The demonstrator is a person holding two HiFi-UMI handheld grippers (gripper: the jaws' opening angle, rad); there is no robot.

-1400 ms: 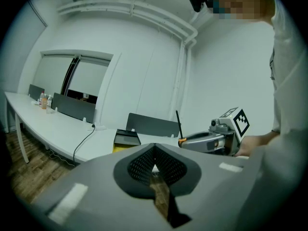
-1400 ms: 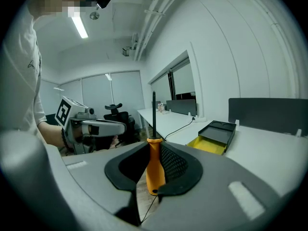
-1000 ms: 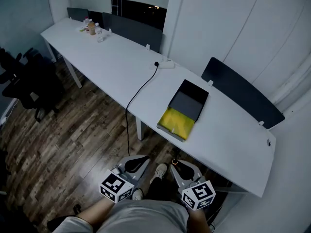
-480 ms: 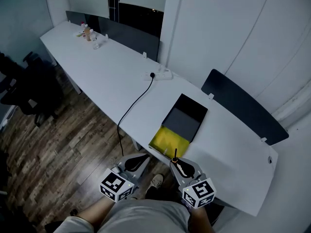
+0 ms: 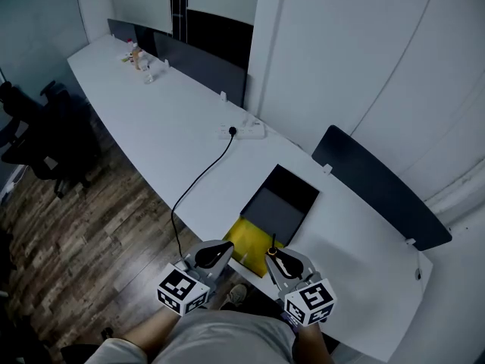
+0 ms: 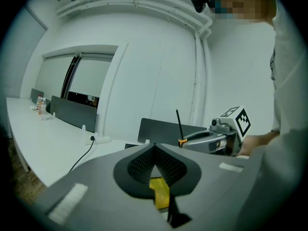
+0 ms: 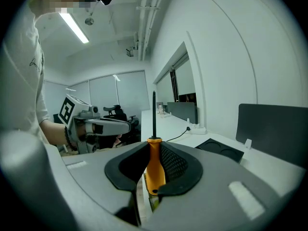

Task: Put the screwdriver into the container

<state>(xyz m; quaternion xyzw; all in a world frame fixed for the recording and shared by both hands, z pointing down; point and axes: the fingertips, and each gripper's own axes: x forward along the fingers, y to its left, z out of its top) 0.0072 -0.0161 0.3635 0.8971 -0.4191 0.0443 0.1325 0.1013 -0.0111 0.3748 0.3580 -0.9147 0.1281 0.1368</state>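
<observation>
The container (image 5: 280, 205) is a shallow black box with a yellow part (image 5: 248, 241) at its near end. It lies on the white table (image 5: 167, 127), just ahead of both grippers. My right gripper (image 5: 274, 255) is shut on the screwdriver's orange handle (image 7: 155, 170), and the black shaft (image 7: 154, 113) points straight up. In the right gripper view the container (image 7: 219, 149) lies ahead to the right. My left gripper (image 5: 218, 249) is shut with nothing in it; in its own view its jaws (image 6: 154, 148) meet, and the right gripper (image 6: 211, 139) shows beside it.
A power strip (image 5: 246, 130) with a black cable running off the table's near edge lies beyond the container. Dark partition panels (image 5: 379, 184) stand along the far edge. Bottles (image 5: 138, 54) stand at the table's far end. A black office chair (image 5: 45, 127) stands on the wood floor at left.
The table and container have come closer; the container's yellow end is now right in front of the grippers. Both grippers keep their pose, with the screwdriver still held upright.
</observation>
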